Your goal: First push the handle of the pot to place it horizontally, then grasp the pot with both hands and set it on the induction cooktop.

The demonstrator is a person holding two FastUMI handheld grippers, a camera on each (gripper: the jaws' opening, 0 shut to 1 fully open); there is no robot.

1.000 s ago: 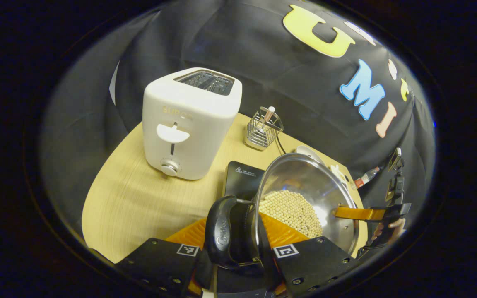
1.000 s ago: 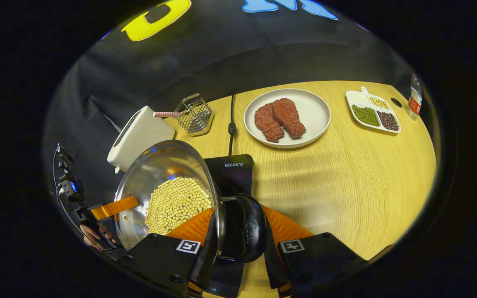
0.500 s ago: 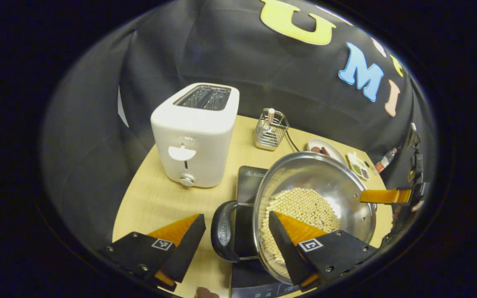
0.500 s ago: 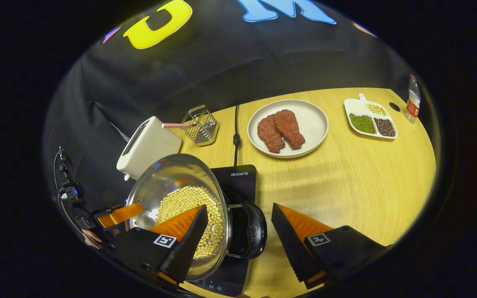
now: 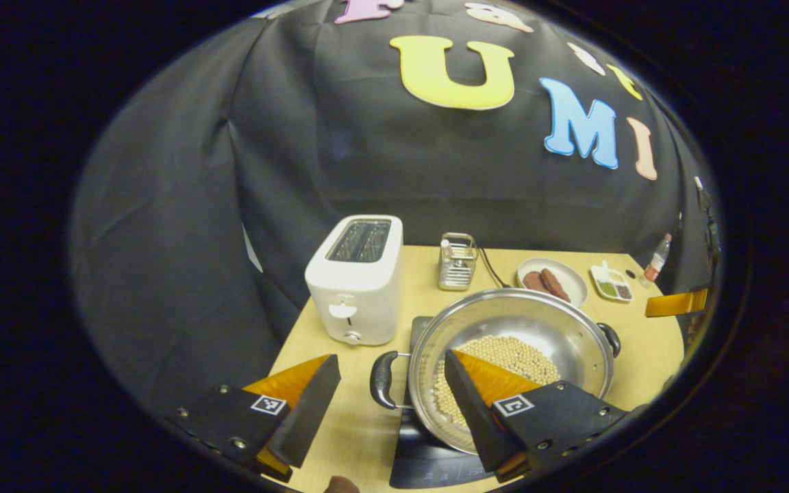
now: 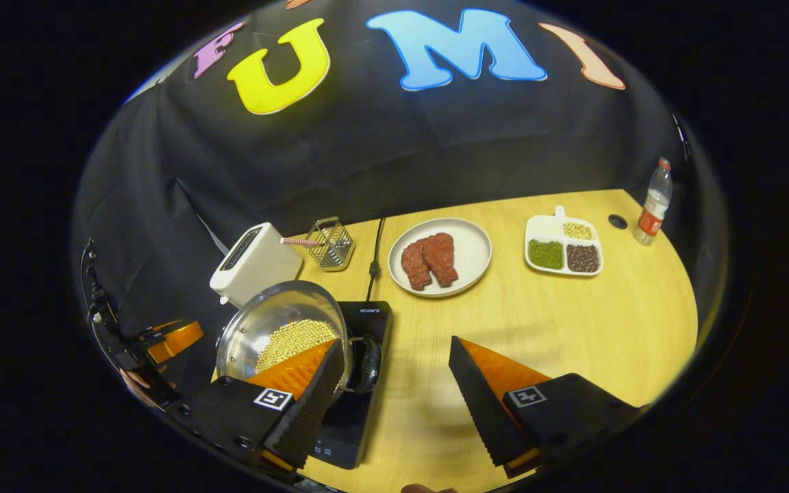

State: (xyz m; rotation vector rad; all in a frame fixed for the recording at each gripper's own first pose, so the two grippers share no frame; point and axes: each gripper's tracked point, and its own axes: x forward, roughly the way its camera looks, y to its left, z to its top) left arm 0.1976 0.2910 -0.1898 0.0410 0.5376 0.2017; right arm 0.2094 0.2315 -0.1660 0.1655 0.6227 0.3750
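A steel pot (image 5: 538, 329) (image 6: 257, 322) holding pale beans rests on the black induction cooktop (image 5: 422, 465) (image 6: 360, 404). Its black side handles (image 5: 382, 380) (image 6: 369, 354) point left and right. In the left gripper view, my left gripper (image 5: 391, 380) stands open, raised above and behind the pot's near handle, touching nothing. In the right gripper view, my right gripper (image 6: 394, 363) is open too, pulled back above the other handle with nothing between its fingers. At the far right edge of the left gripper view, a finger of the other gripper (image 5: 675, 302) shows.
A white toaster (image 5: 357, 281) (image 6: 254, 263) stands left of the cooktop, with a wire basket (image 5: 457, 263) (image 6: 331, 244) behind. On the wooden table (image 6: 572, 329) are a plate with meat (image 6: 464, 263), a divided dish of beans (image 6: 562, 244) and a bottle (image 6: 649, 203).
Both grippers were shut on the pot's handles a second ago. They opened, let go and have since drawn back and upward; the pot stays level on the cooktop.
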